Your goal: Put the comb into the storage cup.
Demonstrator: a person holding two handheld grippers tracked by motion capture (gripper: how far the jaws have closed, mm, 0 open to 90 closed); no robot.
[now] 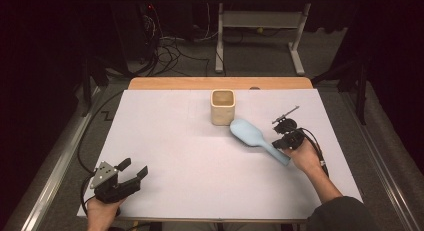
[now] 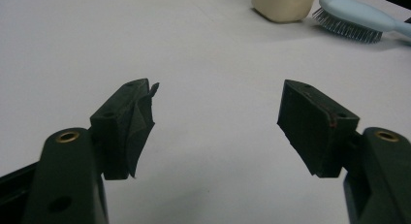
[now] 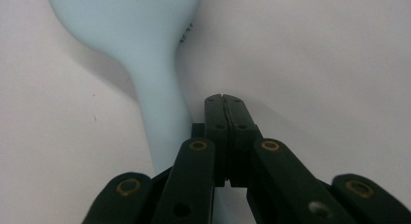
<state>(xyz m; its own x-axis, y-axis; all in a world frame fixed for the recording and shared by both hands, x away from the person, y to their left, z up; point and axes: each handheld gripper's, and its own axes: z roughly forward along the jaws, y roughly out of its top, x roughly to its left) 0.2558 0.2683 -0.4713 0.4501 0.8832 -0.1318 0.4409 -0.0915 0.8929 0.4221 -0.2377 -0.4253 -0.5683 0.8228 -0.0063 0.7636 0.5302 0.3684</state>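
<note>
The right tongs sit at the right of the high view, a little above the middle, held by a hand that comes in from the lower right. In the right gripper view their two black jaws are pressed flat against each other with nothing between them. They lie just to the right of the handle of a light blue hairbrush there; whether they touch the handle I cannot tell.

In the high view the hairbrush lies on the white table, its oval head up and to the left, its handle running down and to the right toward the right tongs. Its head rests just below and to the right of a cream, square-mouthed cup that stands upright near the top middle of the table.

The left tongs are at the lower left of the high view, held by a hand at the bottom edge, well apart from the brush. Their jaws stand wide apart with only bare table between them. In the left gripper view the cup and the hairbrush, bristles down, appear at the upper right.
</note>
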